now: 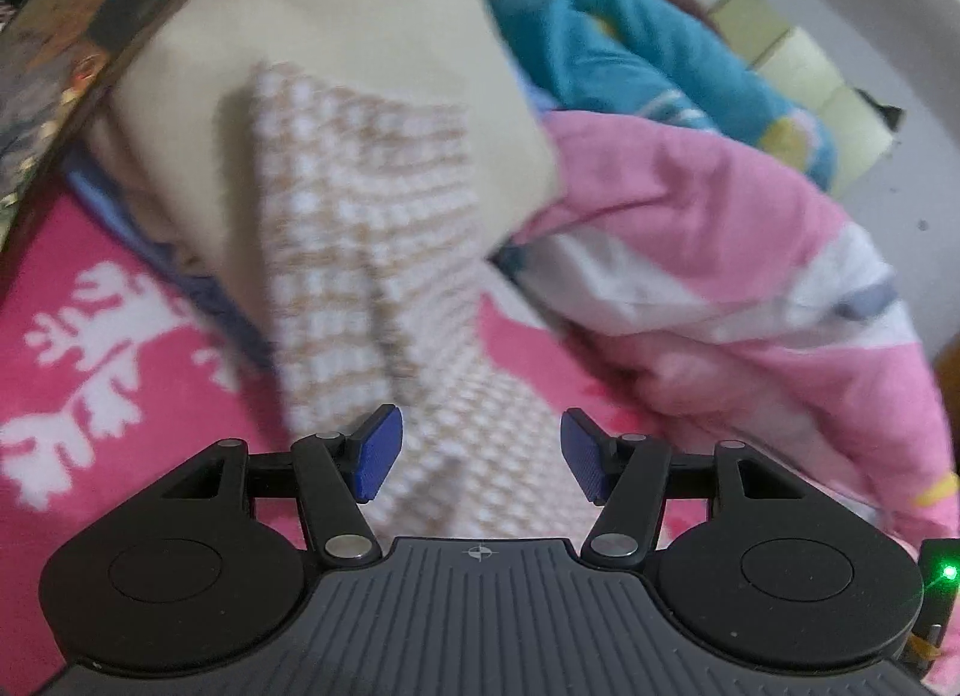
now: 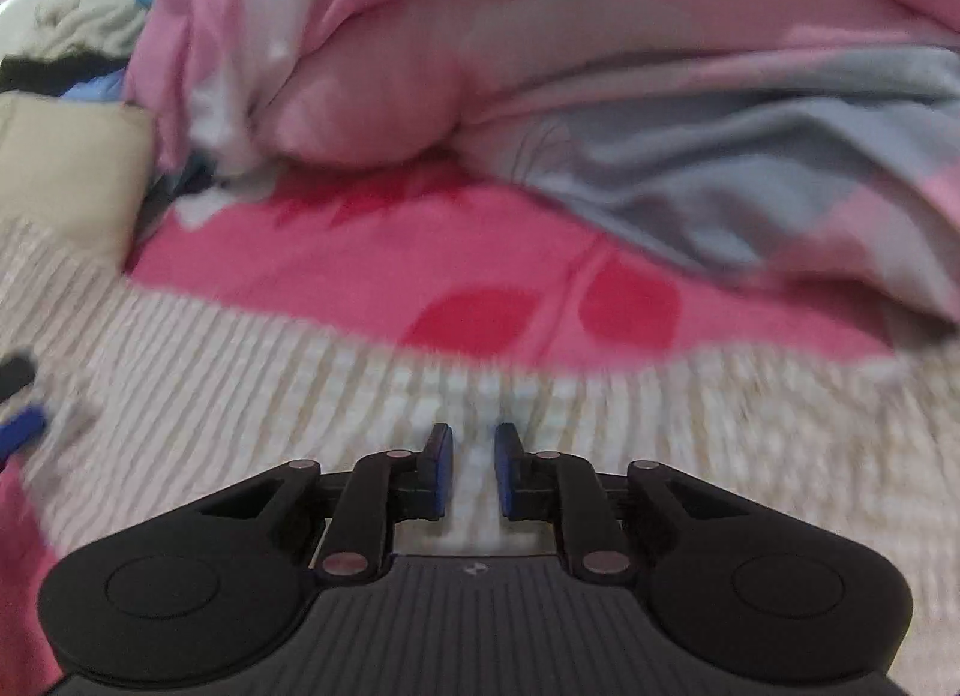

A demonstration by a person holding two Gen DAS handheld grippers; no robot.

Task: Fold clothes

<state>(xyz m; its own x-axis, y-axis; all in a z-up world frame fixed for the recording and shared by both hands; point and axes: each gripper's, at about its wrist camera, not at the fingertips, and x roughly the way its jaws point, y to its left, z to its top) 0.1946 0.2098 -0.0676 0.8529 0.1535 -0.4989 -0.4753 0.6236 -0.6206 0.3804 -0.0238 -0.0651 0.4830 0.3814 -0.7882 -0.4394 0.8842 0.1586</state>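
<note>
**Checked garment: spread on the bed, fold not yet made**

Item: checked garment [image 1: 372, 252], beige-and-white weave. In the left wrist view it runs as a long strip from a cream cloth [image 1: 336, 36] down toward the camera, with a lengthwise crease along it. In the right wrist view the same weave [image 2: 252, 396] covers the whole near width of the bed, its far edge lying across the pink sheet [image 2: 384, 264]. Both views are blurred; outline and type of garment cannot be told.

Support: bed with pink sheet, white leaf print [image 1: 90, 348] toward its left side.

Left gripper [image 1: 480, 459]: fingers spread, the checked cloth showing in the gap beneath; the pads [image 1: 379, 456] do not press on it. Holds nothing.

Right gripper [image 2: 474, 471]: fingers drawn near together with a narrow gap; weave shows through the gap. Whether a fold of cloth is pinched or merely lies below cannot be told.

Surroundings: pink quilt [image 1: 720, 252] heaped along the bed's far right; teal garment [image 1: 648, 54] beyond it; blue cloth [image 1: 198, 282] under the cream cloth; a dark printed object [image 1: 78, 30] at the far left corner.

Progress, judged: early. The piece seems laid out but uneven and creased; no tidy folded stack is visible. Remaining: take hold of an edge, bring it over, square it up. The teal and other pieces look unfolded too.
</note>
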